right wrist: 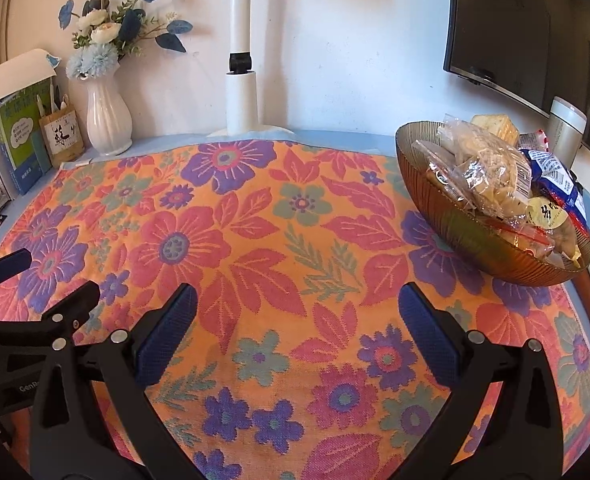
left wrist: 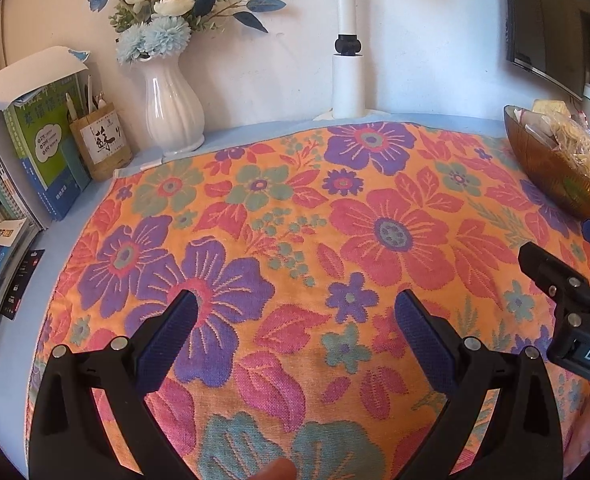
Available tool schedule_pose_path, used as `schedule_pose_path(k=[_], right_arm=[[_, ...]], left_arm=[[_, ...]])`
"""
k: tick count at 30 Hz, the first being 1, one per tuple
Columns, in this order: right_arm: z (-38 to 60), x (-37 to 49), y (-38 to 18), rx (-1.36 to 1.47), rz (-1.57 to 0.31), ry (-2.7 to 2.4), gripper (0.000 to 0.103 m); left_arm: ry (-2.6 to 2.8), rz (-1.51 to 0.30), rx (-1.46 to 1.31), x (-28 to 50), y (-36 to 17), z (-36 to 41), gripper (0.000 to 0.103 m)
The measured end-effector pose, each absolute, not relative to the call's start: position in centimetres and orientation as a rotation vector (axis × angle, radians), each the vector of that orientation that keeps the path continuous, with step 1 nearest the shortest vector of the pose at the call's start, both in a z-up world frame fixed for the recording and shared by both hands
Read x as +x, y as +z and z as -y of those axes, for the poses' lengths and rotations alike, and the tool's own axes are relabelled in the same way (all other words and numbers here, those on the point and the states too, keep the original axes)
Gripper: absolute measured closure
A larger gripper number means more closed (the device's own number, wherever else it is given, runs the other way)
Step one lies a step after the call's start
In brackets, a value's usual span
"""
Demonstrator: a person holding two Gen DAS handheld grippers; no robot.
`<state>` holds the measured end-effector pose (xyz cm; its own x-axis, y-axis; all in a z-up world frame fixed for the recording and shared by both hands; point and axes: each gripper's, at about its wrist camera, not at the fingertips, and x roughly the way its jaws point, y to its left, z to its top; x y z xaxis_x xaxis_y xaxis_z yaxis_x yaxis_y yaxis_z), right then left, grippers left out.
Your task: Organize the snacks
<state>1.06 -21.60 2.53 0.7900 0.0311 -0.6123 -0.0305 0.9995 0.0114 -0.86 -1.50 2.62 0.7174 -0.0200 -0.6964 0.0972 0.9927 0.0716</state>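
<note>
The snack packets [right wrist: 491, 172] lie heaped in an amber ribbed bowl [right wrist: 455, 236], which stands ahead and to the right of the right gripper [right wrist: 297, 306], well apart from its fingertips. The heap holds clear bags of pale biscuits or crackers, a blue-and-white wrapper on its far right side, and a packet with a round yellow label; the print on them is too small to read. From the left gripper [left wrist: 297, 312] the same bowl sits far off to the right, at the edge of that view, partly cut off.

Both grippers hover over a floral cloth [right wrist: 255, 240] in orange, pink and purple, each with its jaws spread wide and nothing between the blue pads. The right gripper shows to the right of the left one, and in the right wrist view the left one shows to its left, the two near each other but not touching.

Beyond the cloth, ahead of both tools, a white lamp post [right wrist: 241, 100] rises against the wall. Ahead and to the left stand a white vase [right wrist: 109, 120] of blue and white flowers, a small pen holder [right wrist: 63, 136] and a row of books [left wrist: 35, 152]. A dark monitor [right wrist: 507, 32] hangs ahead on the right, above the bowl.
</note>
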Motion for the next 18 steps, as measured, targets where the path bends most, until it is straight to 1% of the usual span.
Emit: schedule_pose_path(k=[18], right_arm=[[21.84, 1.15, 2.36, 0.009, -0.668, 0.010, 0.003]], left_arm=[[-0.073, -0.768, 0.093, -1.02, 2.70, 1.45, 0.005]])
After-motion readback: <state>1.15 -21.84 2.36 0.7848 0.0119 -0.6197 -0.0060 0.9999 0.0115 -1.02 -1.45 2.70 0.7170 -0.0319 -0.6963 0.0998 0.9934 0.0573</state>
